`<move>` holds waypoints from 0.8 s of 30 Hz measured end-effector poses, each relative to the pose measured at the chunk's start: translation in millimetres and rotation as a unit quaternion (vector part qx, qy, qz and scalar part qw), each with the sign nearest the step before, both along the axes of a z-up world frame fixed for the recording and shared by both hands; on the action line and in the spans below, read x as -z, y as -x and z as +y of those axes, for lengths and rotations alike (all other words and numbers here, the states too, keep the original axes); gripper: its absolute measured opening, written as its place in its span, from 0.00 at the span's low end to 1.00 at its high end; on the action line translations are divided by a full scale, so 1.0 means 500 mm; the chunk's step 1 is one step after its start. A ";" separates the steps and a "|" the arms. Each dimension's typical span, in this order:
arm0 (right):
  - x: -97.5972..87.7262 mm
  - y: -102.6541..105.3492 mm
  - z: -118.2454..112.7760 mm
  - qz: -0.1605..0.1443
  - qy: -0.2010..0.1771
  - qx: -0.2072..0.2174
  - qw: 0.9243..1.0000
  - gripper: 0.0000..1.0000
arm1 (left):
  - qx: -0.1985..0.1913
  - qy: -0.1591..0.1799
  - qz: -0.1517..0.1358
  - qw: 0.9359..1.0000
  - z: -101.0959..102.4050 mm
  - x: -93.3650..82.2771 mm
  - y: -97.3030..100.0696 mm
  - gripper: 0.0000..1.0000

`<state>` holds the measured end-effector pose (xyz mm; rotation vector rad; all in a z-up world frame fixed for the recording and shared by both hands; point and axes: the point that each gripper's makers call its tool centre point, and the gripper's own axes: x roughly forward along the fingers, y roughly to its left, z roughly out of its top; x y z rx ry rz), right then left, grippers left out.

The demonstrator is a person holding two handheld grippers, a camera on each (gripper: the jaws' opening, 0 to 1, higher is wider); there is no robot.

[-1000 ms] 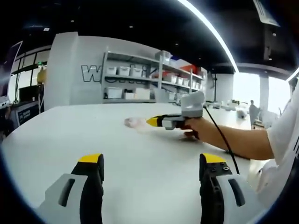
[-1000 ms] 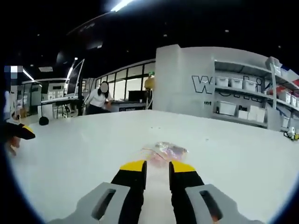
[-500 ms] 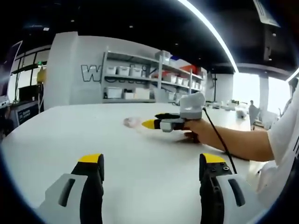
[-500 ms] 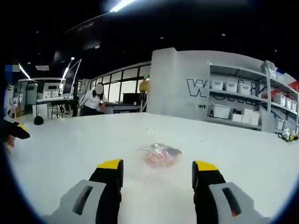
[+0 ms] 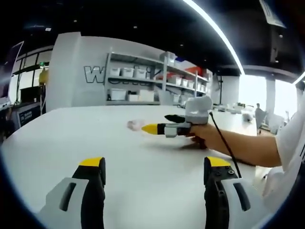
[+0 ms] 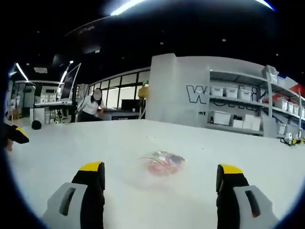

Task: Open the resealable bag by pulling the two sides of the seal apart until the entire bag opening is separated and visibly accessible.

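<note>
My left view looks low across the table toward the shelves, my right gripper at two o'clock. My right view faces the bag close at twelve, left gripper at nine. Both share table, bag and shelves.

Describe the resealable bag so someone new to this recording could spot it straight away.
Start from the wide white table in front of the grey wall with shelving. In the right gripper view, the resealable bag lies flat on it, ahead of the open right claw and roughly centred between its yellow-tipped jaws. It is a small, crumpled clear pouch with pinkish contents, the one loose item on that bare stretch.
</note>
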<state>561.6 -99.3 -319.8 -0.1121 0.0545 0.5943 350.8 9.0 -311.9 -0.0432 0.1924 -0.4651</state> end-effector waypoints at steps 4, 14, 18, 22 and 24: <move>0.003 -0.001 0.001 0.002 0.004 -0.002 1.000 0.99 | -0.007 -0.006 0.000 1.000 0.005 0.001 -0.003 0.87; 0.001 0.002 0.011 0.004 0.010 -0.012 1.000 0.95 | -0.013 -0.019 0.003 1.000 0.013 0.005 -0.003 0.89; 0.001 0.001 0.014 0.004 0.012 -0.015 1.000 0.93 | -0.011 -0.017 0.003 1.000 0.013 0.004 -0.001 0.88; 0.004 0.003 0.018 0.007 0.015 -0.019 1.000 0.91 | -0.009 -0.017 0.003 1.000 0.011 0.004 -0.001 0.88; 0.004 0.002 0.018 0.008 0.016 -0.020 1.000 0.90 | -0.008 -0.016 0.004 1.000 0.010 0.005 0.000 0.88</move>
